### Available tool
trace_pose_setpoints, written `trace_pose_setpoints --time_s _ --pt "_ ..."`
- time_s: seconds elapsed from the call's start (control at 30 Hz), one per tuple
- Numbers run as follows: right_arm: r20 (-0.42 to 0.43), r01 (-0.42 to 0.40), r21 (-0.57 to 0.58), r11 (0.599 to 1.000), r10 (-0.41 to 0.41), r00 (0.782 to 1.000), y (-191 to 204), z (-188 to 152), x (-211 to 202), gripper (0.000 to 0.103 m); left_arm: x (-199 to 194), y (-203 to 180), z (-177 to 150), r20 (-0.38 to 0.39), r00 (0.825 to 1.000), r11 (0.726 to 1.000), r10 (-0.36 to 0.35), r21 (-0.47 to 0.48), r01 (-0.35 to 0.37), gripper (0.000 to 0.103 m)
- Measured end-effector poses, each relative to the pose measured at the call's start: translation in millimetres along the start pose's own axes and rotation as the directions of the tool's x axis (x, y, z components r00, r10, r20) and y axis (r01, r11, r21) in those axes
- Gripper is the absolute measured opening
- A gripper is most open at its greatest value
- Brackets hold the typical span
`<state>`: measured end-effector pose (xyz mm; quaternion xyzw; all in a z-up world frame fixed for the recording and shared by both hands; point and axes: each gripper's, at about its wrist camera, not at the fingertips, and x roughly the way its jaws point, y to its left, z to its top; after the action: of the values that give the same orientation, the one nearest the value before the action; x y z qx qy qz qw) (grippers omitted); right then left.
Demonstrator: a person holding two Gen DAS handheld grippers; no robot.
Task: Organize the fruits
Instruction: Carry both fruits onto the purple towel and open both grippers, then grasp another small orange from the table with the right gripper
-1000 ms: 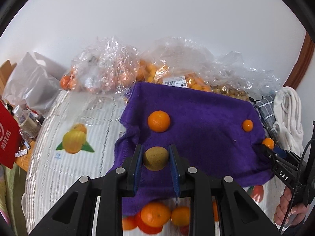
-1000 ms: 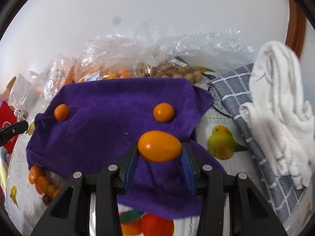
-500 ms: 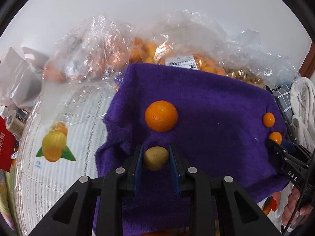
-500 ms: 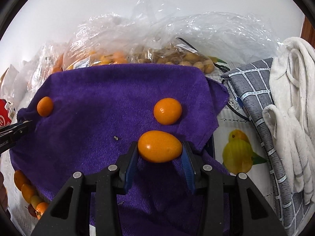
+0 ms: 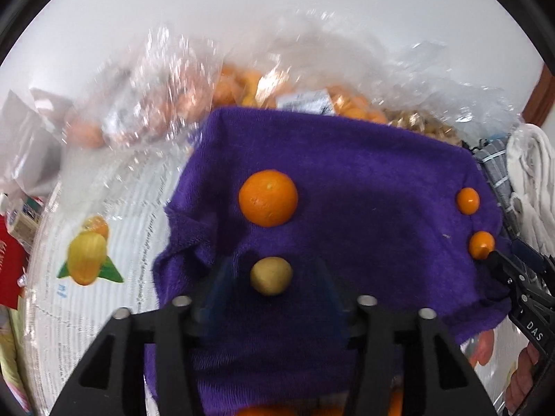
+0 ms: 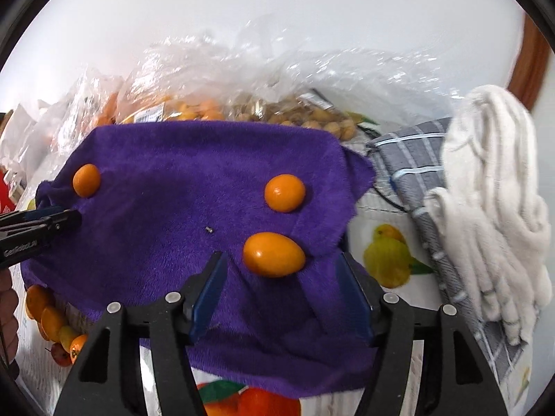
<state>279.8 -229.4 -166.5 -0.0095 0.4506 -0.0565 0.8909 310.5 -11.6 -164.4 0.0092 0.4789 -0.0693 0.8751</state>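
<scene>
A purple towel (image 5: 364, 180) (image 6: 180, 187) is spread on the table. My left gripper (image 5: 272, 277) is opening; a small tan-yellow fruit (image 5: 271, 275) lies on the towel between its blue pads, touching neither. Beyond it sits a big orange (image 5: 268, 197). My right gripper (image 6: 282, 261) is opening too; an oval kumquat (image 6: 274, 254) rests on the towel between its pads, free of both. Another kumquat (image 6: 285, 192) lies just behind it. In the left wrist view both kumquats (image 5: 468, 200) (image 5: 481, 244) show at the towel's right edge, by the right gripper's tip.
Clear plastic bags of oranges (image 5: 194, 104) and small tan fruits (image 6: 312, 118) line the back. A grey checked cloth (image 6: 416, 159) and white towel (image 6: 485, 187) lie right. Loose small fruits (image 6: 48, 315) sit beside the towel's near left. The tablecloth (image 5: 86, 260) has printed fruit.
Both grippers have opened and released their fruits: the tan fruit and the oval kumquat now lie on the purple towel. The left gripper came lower and closer to the towel.
</scene>
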Motion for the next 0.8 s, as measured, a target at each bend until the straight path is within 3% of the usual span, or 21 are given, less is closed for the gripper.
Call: trace_pose_setpoints --time_s 0.3,0.6,0.8 --pt "0.028 0.012 0.050 0.999 -0.013 1.000 -4 -23 -58 0.064 -66 12 -26 0.082 0.997 1.000 0.014 -0.010 -0.013 0.055" --pt "-0.008 -0.103 -0.015 0.995 0.102 0.995 27 -86 -103 0.063 -120 29 -60 0.115 0.993 0.998 0.029 -0.062 -0.022 0.055" --pt "-0.058 -0.195 -0.039 0.980 0.193 0.980 57 -130 -113 0.063 -145 43 -90 0.111 0.993 0.995 0.046 -0.093 -0.036 0.055"
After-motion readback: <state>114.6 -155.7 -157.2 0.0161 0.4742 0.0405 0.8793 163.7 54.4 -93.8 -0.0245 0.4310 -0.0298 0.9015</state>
